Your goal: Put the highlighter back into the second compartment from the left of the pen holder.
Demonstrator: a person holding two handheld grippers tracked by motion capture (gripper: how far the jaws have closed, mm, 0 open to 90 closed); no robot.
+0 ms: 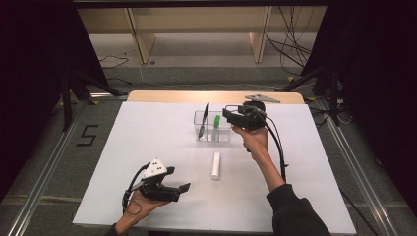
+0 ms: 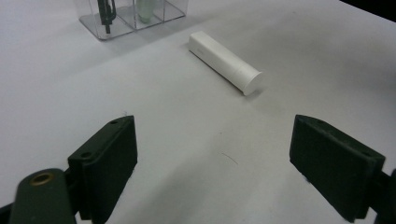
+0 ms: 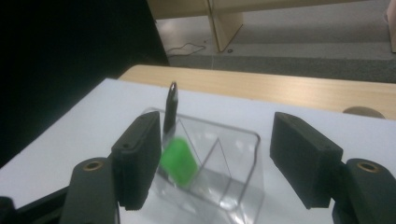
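white table sheet (image 1: 147, 147) over a wooden tabletop (image 1: 172, 96) | black "5" mark (image 1: 87, 135) on the grey floor, left | pale wooden shelf legs (image 1: 142, 44) behind | loose cables (image 1: 290, 44) back right | dark tripod stands (image 1: 69, 93) at both sides

Left gripper (image 1: 184, 187): black body, white three-cornered plate on top with dark dots, black cable looping under hand. Left hand (image 1: 140, 209) bare, no sleeve seen.

Right gripper (image 1: 227, 114): black body, grey three-cornered plate on top, thick black cable trailing down along forearm. Right hand (image 1: 254, 139) bare; dark sleeve (image 1: 295, 211) from elbow back.

Fingers (image 2: 105, 163): two black blocky pads per gripper, small screw holes in faces, brass-coloured ring on rounded mount behind.
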